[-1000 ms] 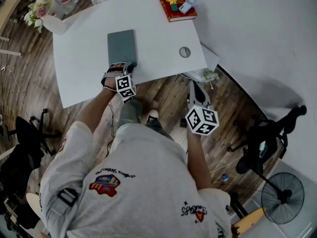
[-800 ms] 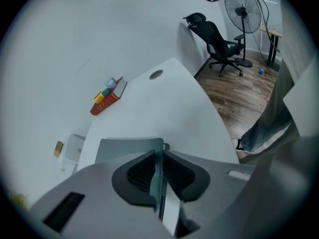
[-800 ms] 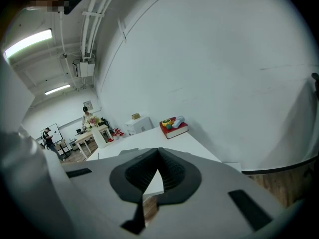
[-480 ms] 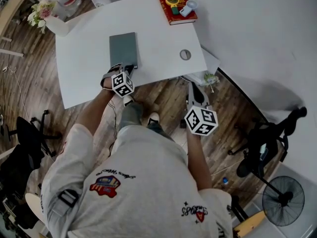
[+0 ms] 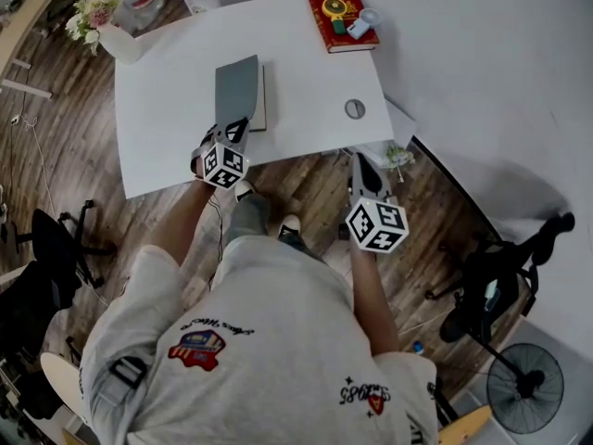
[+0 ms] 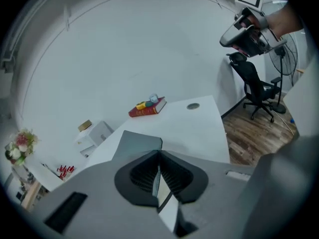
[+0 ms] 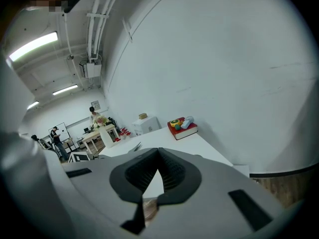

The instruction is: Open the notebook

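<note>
Overhead, two low; table [image 5: 306, 82] seemingly shared

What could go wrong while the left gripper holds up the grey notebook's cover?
The left gripper, whose jaws have just been closing, pinches only the near edge of the thin grey cover, so it might slip and flop shut. The right gripper hangs shut off the white table, holding nothing down, so the whole grey notebook might drag or lift.

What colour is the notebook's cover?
Dark grey; the notebook cover shows best in the head view.
</note>
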Tool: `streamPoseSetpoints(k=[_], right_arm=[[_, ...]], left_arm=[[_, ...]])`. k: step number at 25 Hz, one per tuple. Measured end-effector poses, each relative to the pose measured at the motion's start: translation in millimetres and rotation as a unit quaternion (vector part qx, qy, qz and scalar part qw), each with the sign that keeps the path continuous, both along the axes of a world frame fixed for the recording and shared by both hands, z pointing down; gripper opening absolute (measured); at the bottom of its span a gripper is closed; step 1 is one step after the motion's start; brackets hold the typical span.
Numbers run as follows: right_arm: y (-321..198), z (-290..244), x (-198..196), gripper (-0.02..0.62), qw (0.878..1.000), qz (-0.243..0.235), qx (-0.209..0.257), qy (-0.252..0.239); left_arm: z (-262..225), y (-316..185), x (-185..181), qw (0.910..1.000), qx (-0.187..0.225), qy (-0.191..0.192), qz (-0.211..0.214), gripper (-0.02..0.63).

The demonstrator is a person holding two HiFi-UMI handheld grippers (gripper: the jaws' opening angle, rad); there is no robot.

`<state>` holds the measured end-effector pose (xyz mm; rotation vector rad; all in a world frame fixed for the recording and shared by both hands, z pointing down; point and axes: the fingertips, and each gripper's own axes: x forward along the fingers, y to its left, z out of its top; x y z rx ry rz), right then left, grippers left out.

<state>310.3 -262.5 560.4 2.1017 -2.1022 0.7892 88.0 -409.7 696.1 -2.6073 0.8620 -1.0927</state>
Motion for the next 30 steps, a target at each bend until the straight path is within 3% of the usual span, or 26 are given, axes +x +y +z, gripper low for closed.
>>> streamPoseSetpoints(k=[10,17,21,30], right_arm=[[-15.9,-5.1,-28.3,0.0,0.999,-0.035,0.003,0.001],[-24.9,-6.7,-46.0,0.0,0.998,-0.056,0.004,0.0],[-26.0,-8.4,-55.1,0.0,0.998,-0.065,0.006,0.001],[-34.5,-9.1,-69.8,0.0,0.997,-0.079,0.006,-0.003]], left_arm=[[-29.7,-3.5,-47.2,0.992,0.018,0.08,-0.097,0.011],[-39.9,-8.5,-83.1,0.9719,-0.013,0.15,-0.181,0.011],[-43.6,-11.3,-109.5,0.949,-0.037,0.203,-0.238,0.011],[-31.4,-19.2,-174.3,0.8789,-0.098,0.297,-0.36,0.011]])
